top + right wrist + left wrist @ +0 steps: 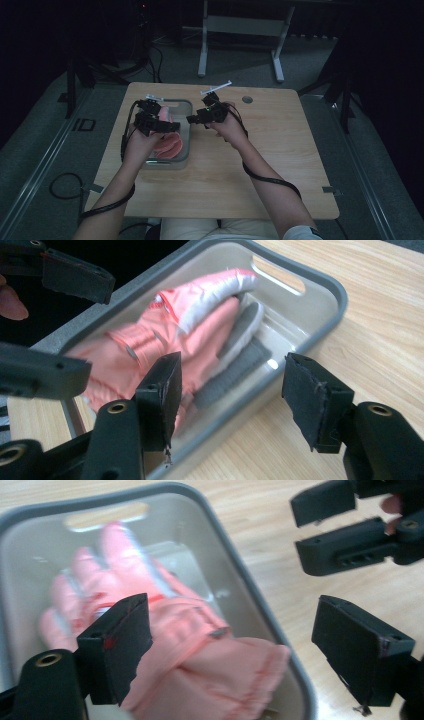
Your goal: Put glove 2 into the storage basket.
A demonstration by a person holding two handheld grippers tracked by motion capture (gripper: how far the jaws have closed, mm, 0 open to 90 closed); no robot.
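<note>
- We take the grey tray (186, 106) as our landmark; it sits on the wooden table (280, 165), and everything below is placed relative to it.
- Pink gloves (200, 645) lie inside the tray, cuffs toward its near end and fingers toward the far end with the handle slot. In the right gripper view one glove's grey palm faces up.
- The left gripper (232, 650) hangs over the tray's near end, jaws spread wide with nothing between them. One jaw is above a cuff and the other out past the tray's rim, which we judge to be a stance for straddling the cuff.
- The right gripper (230, 390) hovers just beside the tray's right rim, jaws likewise spread and empty. We judge it is waiting clear of the rim, leaving the left gripper room.
</note>
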